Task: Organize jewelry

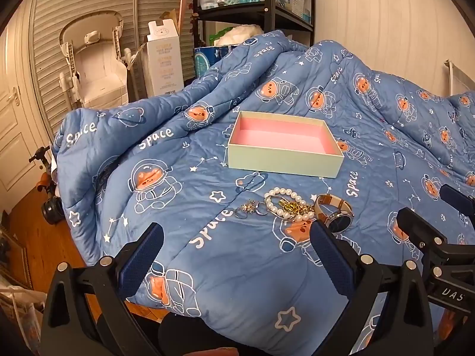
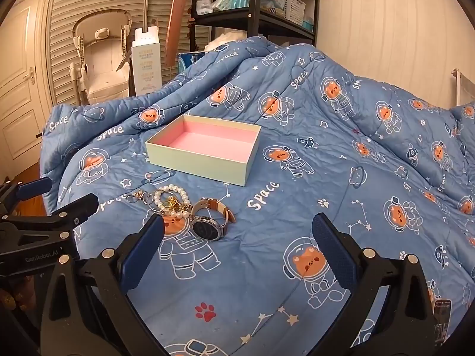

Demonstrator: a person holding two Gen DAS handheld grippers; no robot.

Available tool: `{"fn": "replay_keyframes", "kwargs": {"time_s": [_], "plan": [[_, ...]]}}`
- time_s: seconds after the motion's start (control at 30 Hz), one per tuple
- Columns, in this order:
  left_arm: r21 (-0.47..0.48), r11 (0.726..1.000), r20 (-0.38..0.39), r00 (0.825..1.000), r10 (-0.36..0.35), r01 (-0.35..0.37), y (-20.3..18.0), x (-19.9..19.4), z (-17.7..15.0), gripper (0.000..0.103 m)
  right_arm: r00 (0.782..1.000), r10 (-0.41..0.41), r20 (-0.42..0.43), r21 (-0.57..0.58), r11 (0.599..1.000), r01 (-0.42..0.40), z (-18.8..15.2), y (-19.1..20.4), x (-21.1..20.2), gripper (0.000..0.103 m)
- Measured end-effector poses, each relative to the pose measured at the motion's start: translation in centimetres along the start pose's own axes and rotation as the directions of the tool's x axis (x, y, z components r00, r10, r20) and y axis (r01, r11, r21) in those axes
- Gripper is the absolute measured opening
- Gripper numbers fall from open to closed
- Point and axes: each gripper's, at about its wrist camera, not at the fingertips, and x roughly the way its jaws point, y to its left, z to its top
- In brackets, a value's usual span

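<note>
Both the left gripper [image 1: 236,238] and the right gripper [image 2: 237,231] hover with fingers spread wide, grasping nothing, above the blue quilt [image 1: 243,267]; the pearl bracelet [image 1: 282,200], gold trinkets [image 1: 292,207], rings [image 1: 252,209] and watch [image 1: 337,215] lie clustered together. The pink-lined box [image 1: 285,160], empty, sits at twelve o'clock from that cluster, near it but apart.
</note>
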Motion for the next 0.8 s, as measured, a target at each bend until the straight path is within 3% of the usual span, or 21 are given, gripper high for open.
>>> {"fn": "replay_keyframes", "kwargs": {"time_s": [0.8], "plan": [[-0.003, 1.000, -0.018, 1.000, 0.008, -0.008, -0.02, 0.29, -0.35, 0.097, 1.000, 0.001, -0.007, 0.001, 1.000, -0.001, -0.53, -0.17, 0.31, 0.098]]}}
